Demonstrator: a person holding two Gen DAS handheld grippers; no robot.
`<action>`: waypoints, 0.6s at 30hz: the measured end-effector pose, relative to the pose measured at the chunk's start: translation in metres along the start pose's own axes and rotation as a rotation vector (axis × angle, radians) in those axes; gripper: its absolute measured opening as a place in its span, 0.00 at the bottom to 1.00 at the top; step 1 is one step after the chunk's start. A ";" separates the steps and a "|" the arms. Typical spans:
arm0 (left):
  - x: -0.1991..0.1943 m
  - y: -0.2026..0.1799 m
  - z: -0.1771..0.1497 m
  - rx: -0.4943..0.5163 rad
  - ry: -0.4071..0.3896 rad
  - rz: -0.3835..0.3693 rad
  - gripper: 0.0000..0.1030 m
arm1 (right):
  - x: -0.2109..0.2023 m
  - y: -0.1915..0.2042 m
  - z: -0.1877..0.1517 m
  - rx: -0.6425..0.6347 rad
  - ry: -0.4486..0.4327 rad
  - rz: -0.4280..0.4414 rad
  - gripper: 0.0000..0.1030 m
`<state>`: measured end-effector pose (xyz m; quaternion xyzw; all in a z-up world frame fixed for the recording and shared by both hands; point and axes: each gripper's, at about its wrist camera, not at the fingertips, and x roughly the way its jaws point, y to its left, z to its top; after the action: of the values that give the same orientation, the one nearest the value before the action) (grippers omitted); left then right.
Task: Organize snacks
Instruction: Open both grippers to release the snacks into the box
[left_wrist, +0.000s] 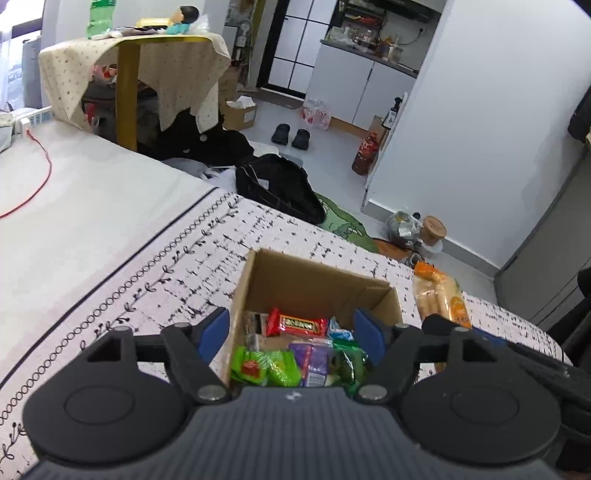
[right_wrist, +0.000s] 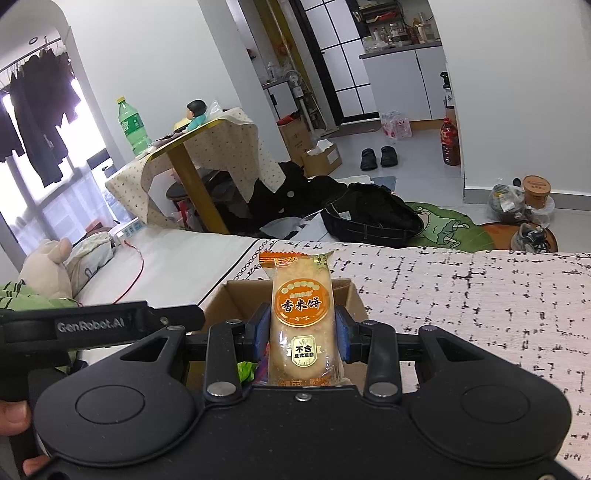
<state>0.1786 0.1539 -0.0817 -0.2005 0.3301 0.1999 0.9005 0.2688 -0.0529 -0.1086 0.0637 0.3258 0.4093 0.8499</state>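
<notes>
Orange-labelled rice cracker pack (right_wrist: 301, 325) stands upright, clamped in the right hand-held gripper (right_wrist: 301, 328) over the cardboard box (right_wrist: 221, 295).

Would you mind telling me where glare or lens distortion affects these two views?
Right wrist view: the window at left is blown out, leaving the hanging clothes as dark shapes, while the rice cracker pack stays sharp. Left wrist view: light is even, but the fisheye bends the bed cover edge and darkens the corners.

bright, even daylight; fisheye bending at both views' edges.
glare blows out the window (right_wrist: 55, 177) at far left; near objects sharp, shadows soft, corners vignetted dark.
</notes>
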 end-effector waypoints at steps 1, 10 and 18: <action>-0.001 0.002 0.002 -0.006 -0.002 0.003 0.71 | 0.001 0.002 0.001 -0.002 0.001 0.005 0.34; -0.009 0.009 0.007 -0.009 -0.004 0.023 0.76 | 0.005 0.000 0.001 0.023 0.010 0.038 0.58; -0.010 0.003 -0.001 -0.004 0.013 0.029 0.78 | -0.024 -0.028 -0.003 0.078 -0.004 -0.022 0.58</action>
<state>0.1693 0.1537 -0.0761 -0.1986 0.3387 0.2123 0.8949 0.2743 -0.0891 -0.1094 0.0941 0.3407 0.3866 0.8518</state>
